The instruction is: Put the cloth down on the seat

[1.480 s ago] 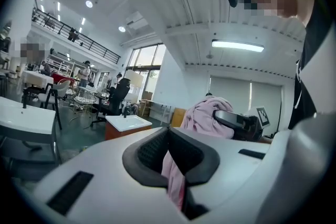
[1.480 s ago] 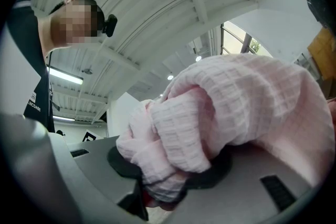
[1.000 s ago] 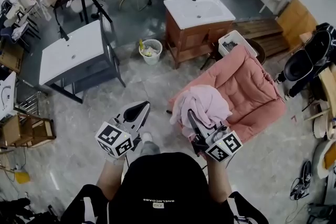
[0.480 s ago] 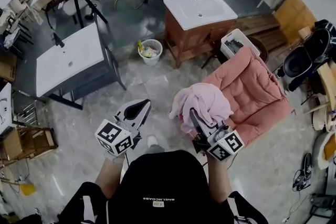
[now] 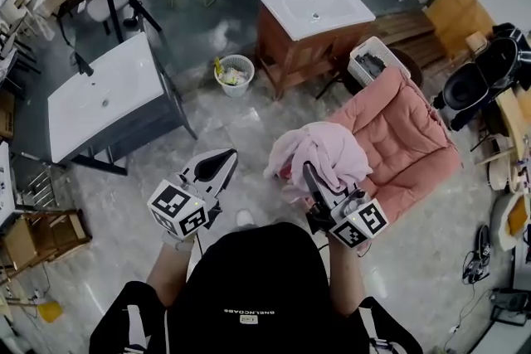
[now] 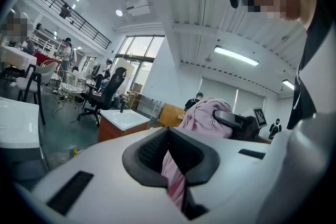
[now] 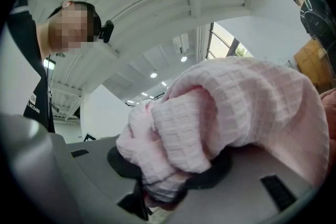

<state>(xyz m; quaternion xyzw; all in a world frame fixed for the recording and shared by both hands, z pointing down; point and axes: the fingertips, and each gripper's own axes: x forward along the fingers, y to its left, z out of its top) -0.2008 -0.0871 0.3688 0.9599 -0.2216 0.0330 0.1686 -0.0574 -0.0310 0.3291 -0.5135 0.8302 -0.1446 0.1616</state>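
Clamping the bunched cloth [image 5: 322, 155], the right gripper [image 5: 312, 178] holds it over the near edge of the seat [image 5: 402, 137], which runs off toward two o'clock; left gripper [image 5: 217, 165] sits pinched shut, empty, at nine.

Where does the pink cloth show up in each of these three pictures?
Head view: pink cloth right of centre, bunched in the right tool, by the pink chair.
Left gripper view: right of centre, beyond the shut left tool.
Right gripper view: fills the middle, clamped in that tool.
Shared landmark: white basin on a wooden cabinet, top centre in head view, left of centre in left gripper view; absent from the right's.
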